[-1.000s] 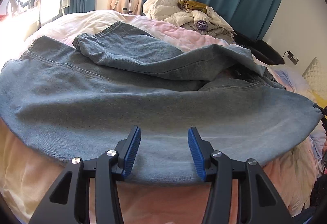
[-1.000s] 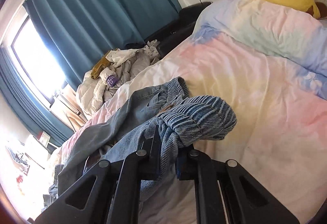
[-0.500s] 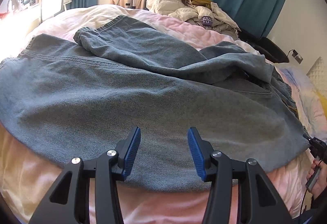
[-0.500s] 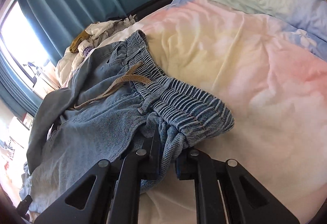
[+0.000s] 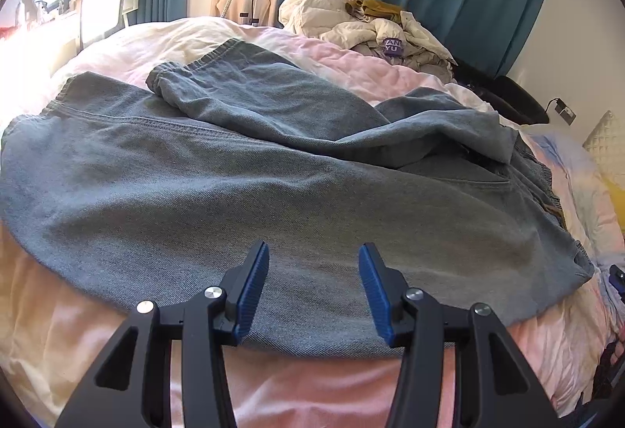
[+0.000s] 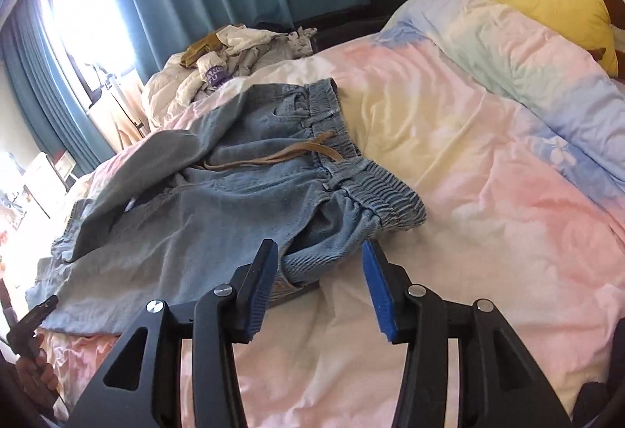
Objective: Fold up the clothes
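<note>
Blue-padded fingers of my right gripper [image 6: 318, 287] are spreading apart, and the bunched corner of the pale blue denim trousers [image 6: 218, 217] sits loose between them, touched by neither pad. I judge I am letting go so the elastic waistband [image 6: 375, 193] settles flat on the pastel pink and yellow quilt [image 6: 488, 170]. My left gripper [image 5: 314, 293] hovers with its fingers apart and nothing between them, just above the near leg of the trousers [image 5: 218, 201], probably ready to pinch that edge for a fold. One leg lies crumpled across the other and needs straightening first.
</note>
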